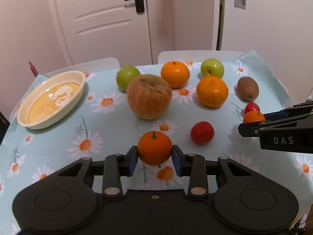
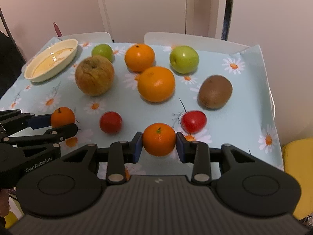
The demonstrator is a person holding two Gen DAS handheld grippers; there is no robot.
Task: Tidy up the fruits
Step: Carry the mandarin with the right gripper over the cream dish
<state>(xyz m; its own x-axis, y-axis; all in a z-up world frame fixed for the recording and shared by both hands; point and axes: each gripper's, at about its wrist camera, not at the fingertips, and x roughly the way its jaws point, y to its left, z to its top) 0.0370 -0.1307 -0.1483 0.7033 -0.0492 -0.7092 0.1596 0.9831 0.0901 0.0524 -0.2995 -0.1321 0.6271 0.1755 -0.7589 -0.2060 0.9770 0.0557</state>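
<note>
While we've got both wrist views up, here's the layout. Our left gripper (image 1: 155, 156) is clamped on a small stemmed orange mandarin (image 1: 155, 148), blue pads touching both its sides, at 6 o'clock in the left wrist view. Our right gripper (image 2: 158, 145) is doing the same with a second small orange mandarin with a green stem nub (image 2: 158, 139), pinched at 6 o'clock in the right wrist view.

Everything else sits on the counter with the pale blue daisy-print cloth (image 1: 109, 129). In the left view, the cream oval ceramic dish (image 1: 51, 99) is out at 9 o'clock, apart from the fruit. The big blotchy reddish-yellow apple (image 1: 149, 96) is near centre, with a round green apple (image 1: 126, 76) just behind it at 11 o'clock. Two larger oranges (image 1: 212, 91) sit toward 1 o'clock, one behind the other, and a second green apple (image 1: 212, 67) is behind the nearer one. The fuzzy brown kiwi (image 1: 248, 88) is at 2 o'clock. A small red round fruit (image 1: 202, 132) lies just right of the left gripper, and another one (image 2: 193, 121) lies just beyond the right gripper.
</note>
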